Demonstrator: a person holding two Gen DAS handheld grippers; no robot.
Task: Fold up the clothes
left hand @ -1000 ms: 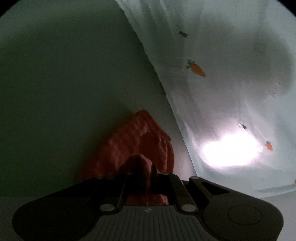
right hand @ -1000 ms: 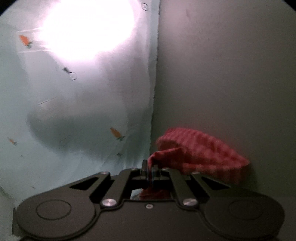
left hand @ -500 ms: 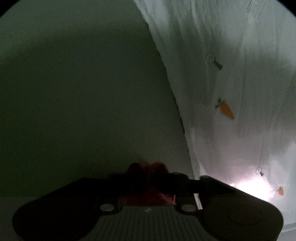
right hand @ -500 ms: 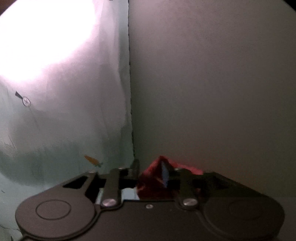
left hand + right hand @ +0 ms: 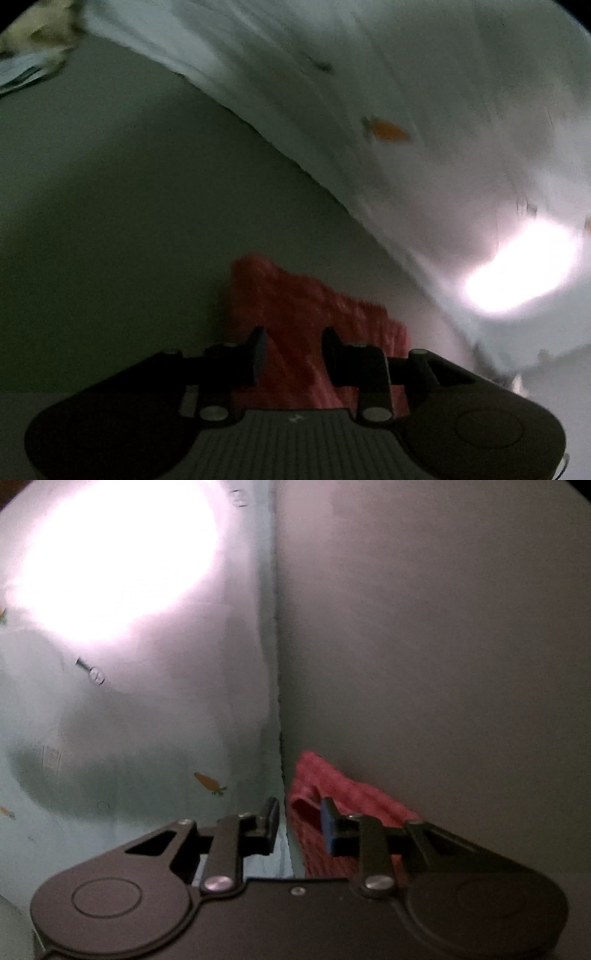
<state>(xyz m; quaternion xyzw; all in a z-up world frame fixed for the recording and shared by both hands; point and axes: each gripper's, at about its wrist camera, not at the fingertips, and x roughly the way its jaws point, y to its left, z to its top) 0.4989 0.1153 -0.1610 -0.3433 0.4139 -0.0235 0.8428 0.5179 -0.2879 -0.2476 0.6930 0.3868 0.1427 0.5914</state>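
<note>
Left tongs (image 5: 293,354): the two fingers stand apart with a clear gap between them. The red knitted garment (image 5: 314,314) lies directly ahead of and beneath this gap. No part of the cloth is pinched between the fingers. The view is motion-blurred, so contact between the finger undersides and the cloth cannot be determined.

Right tongs (image 5: 301,825): the fingers are likewise spread. A blue pad (image 5: 328,827) faces inward on the right-hand finger. The red knitted garment (image 5: 332,794) sits under and just beyond that finger, with a folded edge rising in the gap. The cloth is not clamped.

Garment position: the garment rests on the plain grey worktop (image 5: 443,646), close beside the edge of a pale sheet printed with small carrots (image 5: 147,738). In the right wrist view, the sheet edge runs as a near-vertical line just left of the garment. In the left wrist view, the same sheet (image 5: 424,110) fills the upper right, and the worktop (image 5: 110,221) fills the left.

Lighting: a strong glare spot (image 5: 110,554) falls on the sheet. It appears also in the left wrist view (image 5: 517,273). The rest of the scene is dim.
</note>
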